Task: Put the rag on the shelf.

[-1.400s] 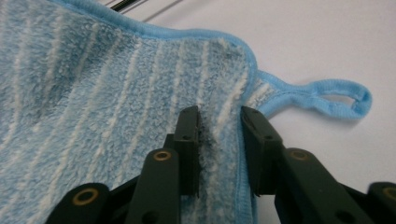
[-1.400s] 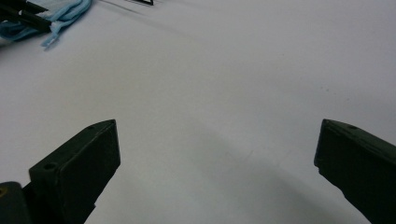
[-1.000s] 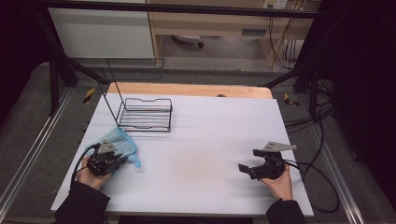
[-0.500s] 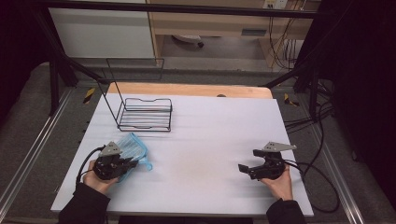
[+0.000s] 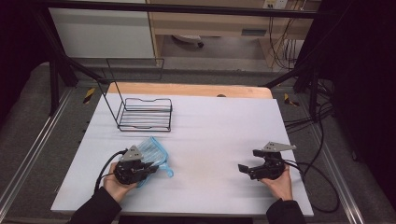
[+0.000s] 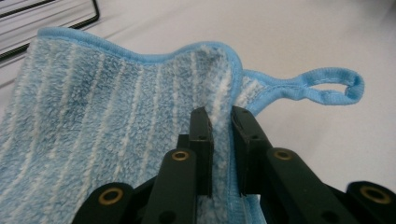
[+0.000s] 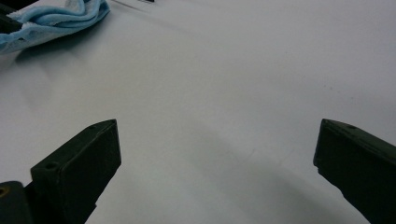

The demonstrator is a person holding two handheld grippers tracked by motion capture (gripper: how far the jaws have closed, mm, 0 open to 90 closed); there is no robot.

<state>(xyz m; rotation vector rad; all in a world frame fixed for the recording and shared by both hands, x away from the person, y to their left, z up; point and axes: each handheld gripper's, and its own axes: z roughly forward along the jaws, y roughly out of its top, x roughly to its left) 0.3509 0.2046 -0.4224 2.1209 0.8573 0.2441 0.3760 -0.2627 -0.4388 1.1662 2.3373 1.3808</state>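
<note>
The left gripper [image 5: 152, 167] is seen at the near left of the white worktop [image 5: 215, 126], and its jaws are clamped on a blue striped cloth [image 5: 152, 151]. In the left gripper view the cloth [image 6: 107, 121] is pinched close to its bound edge, the two black jaws drawn nearly together with the terry fabric squeezed between them. A hanging loop [image 6: 327, 86] is stretched out from the cloth's corner, just beyond the jaw tips. Part of the cloth is held off the worktop, fanned out past the gripper towards the far side.

A black wire rack [image 5: 142, 112] is placed at the far left of the worktop, well apart from the cloth; a corner of it is caught at the top of the left gripper view.

Over on the near right, the right gripper [image 5: 246, 167] is held low above the worktop, jaws spread wide apart, nothing between them. In the right gripper view bare white worktop [image 7: 224, 107] is framed by the jaws, and the cloth [image 7: 51, 18] is glimpsed at the upper left.
</note>
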